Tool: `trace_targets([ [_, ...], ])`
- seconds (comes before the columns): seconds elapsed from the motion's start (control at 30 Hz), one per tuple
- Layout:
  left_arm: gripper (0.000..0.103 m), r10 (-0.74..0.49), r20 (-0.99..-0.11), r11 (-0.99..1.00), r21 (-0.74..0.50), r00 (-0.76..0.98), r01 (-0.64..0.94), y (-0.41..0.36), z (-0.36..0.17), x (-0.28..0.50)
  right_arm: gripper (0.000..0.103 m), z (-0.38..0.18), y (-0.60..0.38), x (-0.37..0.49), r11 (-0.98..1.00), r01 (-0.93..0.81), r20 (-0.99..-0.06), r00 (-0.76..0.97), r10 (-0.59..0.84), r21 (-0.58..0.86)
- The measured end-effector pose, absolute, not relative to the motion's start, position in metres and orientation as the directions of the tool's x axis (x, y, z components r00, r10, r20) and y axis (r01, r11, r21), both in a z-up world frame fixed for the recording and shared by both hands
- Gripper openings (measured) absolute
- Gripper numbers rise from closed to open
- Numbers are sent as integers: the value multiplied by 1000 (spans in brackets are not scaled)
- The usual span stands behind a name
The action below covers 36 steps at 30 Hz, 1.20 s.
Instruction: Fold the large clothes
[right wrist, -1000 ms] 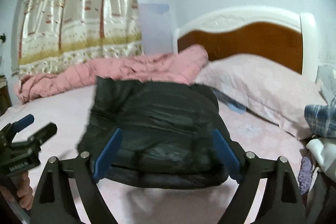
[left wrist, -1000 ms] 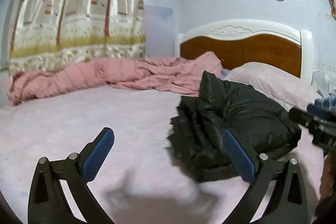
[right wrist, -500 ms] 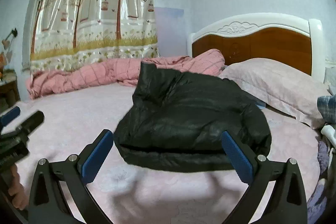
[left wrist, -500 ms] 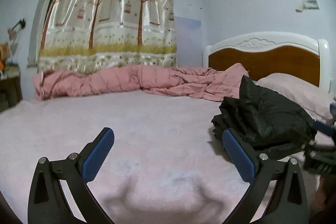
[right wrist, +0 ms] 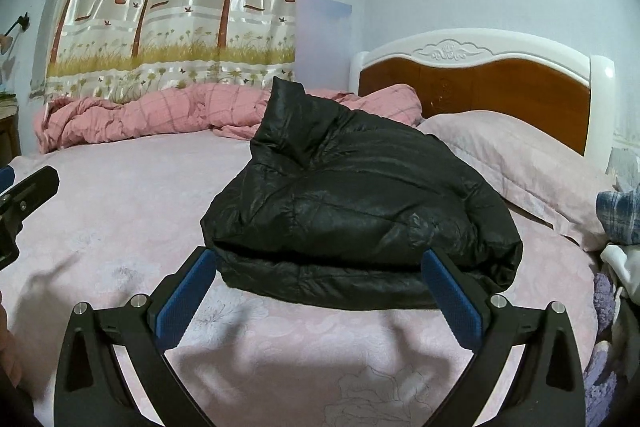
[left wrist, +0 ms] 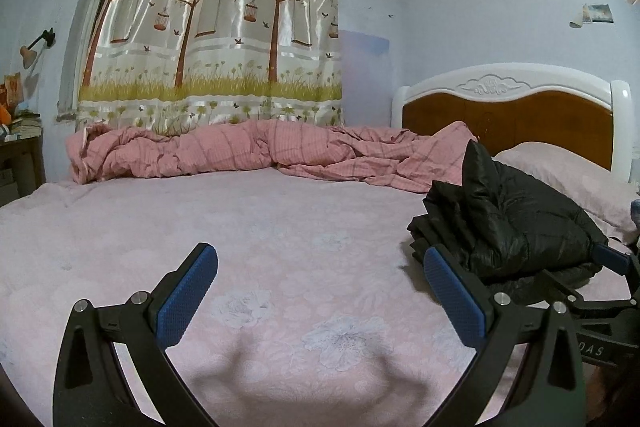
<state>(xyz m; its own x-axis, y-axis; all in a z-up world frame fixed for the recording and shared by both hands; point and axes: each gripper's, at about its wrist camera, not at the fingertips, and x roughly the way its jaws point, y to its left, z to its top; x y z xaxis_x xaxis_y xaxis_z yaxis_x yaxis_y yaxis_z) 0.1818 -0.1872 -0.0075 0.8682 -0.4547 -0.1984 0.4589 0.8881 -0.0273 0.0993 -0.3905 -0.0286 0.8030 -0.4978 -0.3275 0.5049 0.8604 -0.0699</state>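
Note:
A black puffer jacket (right wrist: 360, 211) lies folded in a thick bundle on the pink bed sheet (right wrist: 120, 219), one corner sticking up at the back. In the left wrist view the jacket (left wrist: 508, 223) sits at the right. My right gripper (right wrist: 320, 291) is open and empty, just in front of the bundle's near edge. My left gripper (left wrist: 320, 291) is open and empty over bare sheet (left wrist: 280, 227), left of the jacket. The right gripper's tip shows at the right edge of the left wrist view (left wrist: 612, 259).
A rumpled pink checked quilt (left wrist: 248, 155) lies along the far side of the bed. A pink pillow (right wrist: 520, 163) rests against the wood-and-white headboard (right wrist: 480, 75). Folded clothes (right wrist: 620, 211) sit at the right. A tree-print curtain (left wrist: 216, 27) hangs behind.
Both grippers have drawn back from the jacket and risen. The left view has swung left, so the jacket now sits farther right. Both stayed open.

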Motion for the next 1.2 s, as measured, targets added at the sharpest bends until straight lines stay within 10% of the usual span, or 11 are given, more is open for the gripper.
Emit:
trace_targets([
  [1.2, 103, -444, -196, 892, -9, 874, 452, -189, -11, 180, 103, -25, -385, 96, 859, 510, -329, 803, -496, -51],
])
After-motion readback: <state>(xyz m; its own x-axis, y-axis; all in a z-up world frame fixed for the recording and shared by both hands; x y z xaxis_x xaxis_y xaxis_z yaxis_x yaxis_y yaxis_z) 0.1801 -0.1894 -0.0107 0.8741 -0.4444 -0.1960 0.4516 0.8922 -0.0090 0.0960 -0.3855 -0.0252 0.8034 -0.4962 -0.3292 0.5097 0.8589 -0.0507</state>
